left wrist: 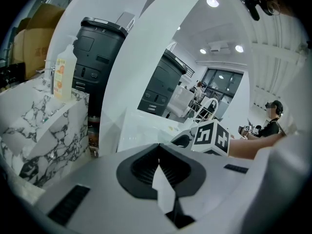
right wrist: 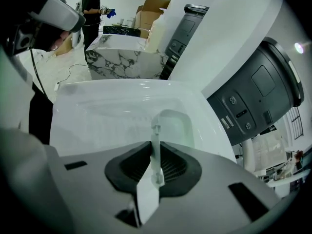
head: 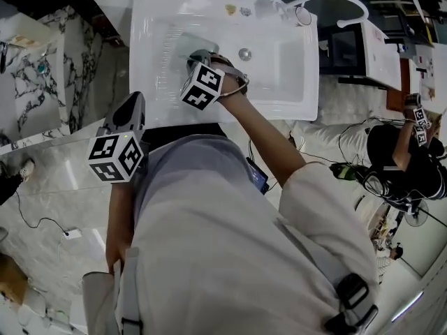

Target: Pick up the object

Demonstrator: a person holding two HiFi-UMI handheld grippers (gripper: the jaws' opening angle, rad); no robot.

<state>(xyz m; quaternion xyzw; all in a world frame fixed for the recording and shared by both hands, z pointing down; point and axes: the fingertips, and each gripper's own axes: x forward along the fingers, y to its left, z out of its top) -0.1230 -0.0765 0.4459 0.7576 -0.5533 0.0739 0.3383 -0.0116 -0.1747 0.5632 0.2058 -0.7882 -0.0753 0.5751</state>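
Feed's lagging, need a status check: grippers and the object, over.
Left gripper shut, empty, outside the sink. Right gripper shut on clear plastic piece inside it. Nothing blocking.

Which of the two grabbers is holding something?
The right gripper, reaching over the white sink: its jaws pinch the edge of a clear plastic piece. The left gripper hangs beside the person, jaws together on nothing.
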